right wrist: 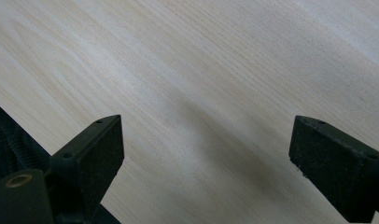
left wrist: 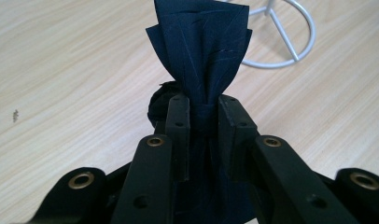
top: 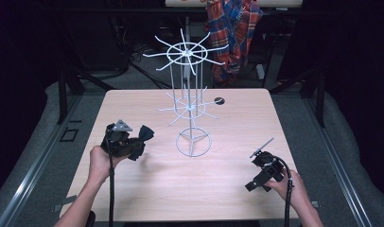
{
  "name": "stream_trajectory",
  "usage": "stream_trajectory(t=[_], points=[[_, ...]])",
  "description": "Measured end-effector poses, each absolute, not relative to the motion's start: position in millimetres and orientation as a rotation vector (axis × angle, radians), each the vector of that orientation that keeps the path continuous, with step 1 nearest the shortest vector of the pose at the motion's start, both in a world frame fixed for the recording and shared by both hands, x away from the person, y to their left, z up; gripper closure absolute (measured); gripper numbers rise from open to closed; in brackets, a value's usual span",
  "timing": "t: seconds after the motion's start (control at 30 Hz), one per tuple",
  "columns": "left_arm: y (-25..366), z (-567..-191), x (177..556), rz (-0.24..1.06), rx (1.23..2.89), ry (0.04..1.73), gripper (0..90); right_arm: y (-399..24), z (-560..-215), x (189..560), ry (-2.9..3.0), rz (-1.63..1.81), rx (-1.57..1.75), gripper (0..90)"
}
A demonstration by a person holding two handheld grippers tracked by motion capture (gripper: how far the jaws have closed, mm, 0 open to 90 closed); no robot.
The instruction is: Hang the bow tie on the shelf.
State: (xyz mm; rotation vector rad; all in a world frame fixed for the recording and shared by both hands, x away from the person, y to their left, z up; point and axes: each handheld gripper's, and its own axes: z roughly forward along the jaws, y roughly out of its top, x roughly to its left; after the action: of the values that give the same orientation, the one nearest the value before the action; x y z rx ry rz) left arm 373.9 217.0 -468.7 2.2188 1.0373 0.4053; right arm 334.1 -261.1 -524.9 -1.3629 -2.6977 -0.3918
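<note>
Left hand point(top: 101, 160) raised, clutching cloth point(top: 139, 140)

My high view looks forward and down across the whole table point(top: 147, 189), from well above. My left gripper view sits close behind its jaws, facing the white wire rack point(left wrist: 290, 42), shared with the high view point(top: 192, 113); my right gripper view hangs close over bare tabletop.

A pale, wood-grained rectangular desk point(top: 147, 189) is seen at the centre of the frame. A white wire rack with spoked tiers point(top: 192, 106) is stood on its round base at upper centre, and a small dark round spot point(top: 219, 100) is seen just right of it.
</note>
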Motion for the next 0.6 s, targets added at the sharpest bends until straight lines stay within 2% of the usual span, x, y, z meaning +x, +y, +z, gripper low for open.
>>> stream_trajectory(t=[0.6], points=[[229,-444,380,0.442,2.075,1.062,76.2,-260,-525,334,-2.698,-0.391,-1.362,10.1]])
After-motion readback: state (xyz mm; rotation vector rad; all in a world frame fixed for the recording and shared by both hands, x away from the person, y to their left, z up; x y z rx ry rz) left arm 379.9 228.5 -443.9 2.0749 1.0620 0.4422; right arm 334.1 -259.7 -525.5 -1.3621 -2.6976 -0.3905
